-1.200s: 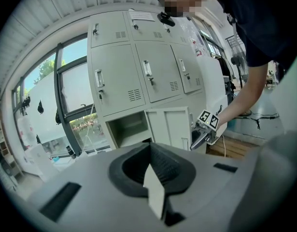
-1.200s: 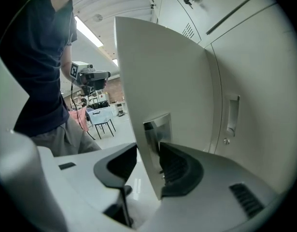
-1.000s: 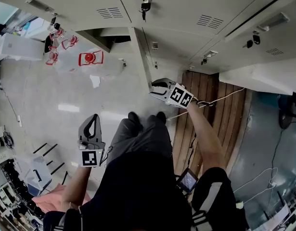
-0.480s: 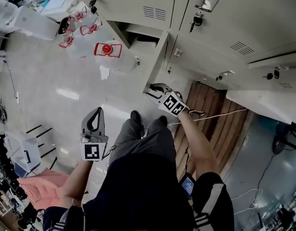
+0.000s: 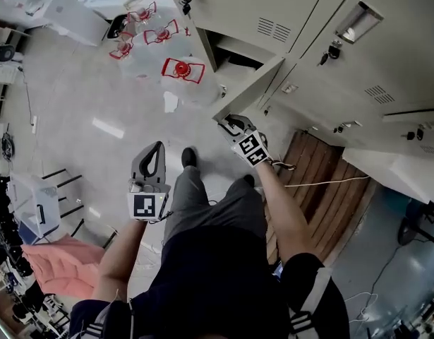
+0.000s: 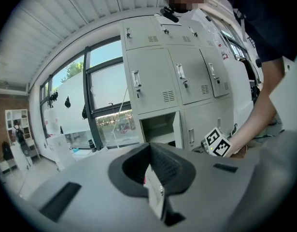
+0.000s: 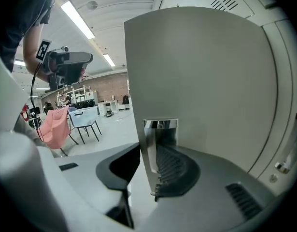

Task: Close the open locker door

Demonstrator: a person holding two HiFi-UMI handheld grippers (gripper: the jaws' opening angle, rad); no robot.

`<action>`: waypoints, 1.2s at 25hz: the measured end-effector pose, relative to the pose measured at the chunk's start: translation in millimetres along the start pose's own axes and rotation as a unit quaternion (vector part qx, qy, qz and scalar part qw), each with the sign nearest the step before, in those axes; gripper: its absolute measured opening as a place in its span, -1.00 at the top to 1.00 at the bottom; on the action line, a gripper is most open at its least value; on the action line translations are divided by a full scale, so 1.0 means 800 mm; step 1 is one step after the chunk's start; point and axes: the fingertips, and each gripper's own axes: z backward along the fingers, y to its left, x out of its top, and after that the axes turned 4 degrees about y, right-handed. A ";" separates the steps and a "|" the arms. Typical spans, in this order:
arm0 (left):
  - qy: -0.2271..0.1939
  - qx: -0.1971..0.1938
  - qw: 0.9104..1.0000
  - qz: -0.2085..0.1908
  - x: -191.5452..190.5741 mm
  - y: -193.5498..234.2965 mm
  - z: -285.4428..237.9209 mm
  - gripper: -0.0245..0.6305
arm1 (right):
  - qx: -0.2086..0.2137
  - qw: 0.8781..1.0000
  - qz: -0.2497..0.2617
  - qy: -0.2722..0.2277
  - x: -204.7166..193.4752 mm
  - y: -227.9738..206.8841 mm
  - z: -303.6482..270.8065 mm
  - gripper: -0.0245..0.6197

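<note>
Looking steeply down on a bank of grey lockers (image 5: 358, 69). Job not done yet on the door (image 5: 253, 85): swung well out from the bottom row, nowhere near flush, with the dark opening (image 5: 234, 54) on show just left of it.

Over to the right gripper (image 5: 229, 122), and right up at the door's free edge. Narrow at the jaws, having just been closing, and now clamped on that thin edge, with the ribbed pad hard against it. Beyond the jaws in the right gripper view, broad grey door panel rising up and off to the right. Behind the gripper, a bare arm (image 5: 280, 210) stretched forward.

Now the left gripper (image 5: 159, 145): held out over the floor (image 5: 82, 119), well apart from the door, aimed toward the lockers. Shut tip to tip, with nothing between the pads. From the left gripper view, a clean look at the opening in the bottom row, in the column beside the window (image 6: 109, 100), with the door edge-on at its right side and the right gripper's marker cube (image 6: 217, 142) near it.

Elsewhere: red-capped jugs (image 5: 181, 69) on the floor past the door, wooden boards (image 5: 312, 182) at the foot of the lockers to the right, a pink cloth (image 5: 58, 267) at lower left.
</note>
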 end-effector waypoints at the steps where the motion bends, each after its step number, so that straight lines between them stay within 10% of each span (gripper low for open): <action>1: -0.006 -0.009 1.000 0.002 -0.001 0.003 -0.006 0.92 | -0.006 1.000 -0.001 -0.001 0.004 -0.002 -0.005 0.60; 15: -0.053 -0.158 0.986 -0.007 -0.019 0.091 -0.091 0.92 | -0.135 0.989 -0.053 -0.029 0.055 -0.055 -0.079 0.62; 22: -0.079 -0.227 0.961 -0.134 -0.020 0.138 -0.120 0.92 | -0.201 0.974 -0.092 -0.048 0.079 -0.098 -0.115 0.64; 30: -0.094 -0.262 0.952 -0.125 -0.019 0.175 -0.160 0.92 | -0.267 0.952 -0.126 -0.078 0.101 -0.151 -0.135 0.71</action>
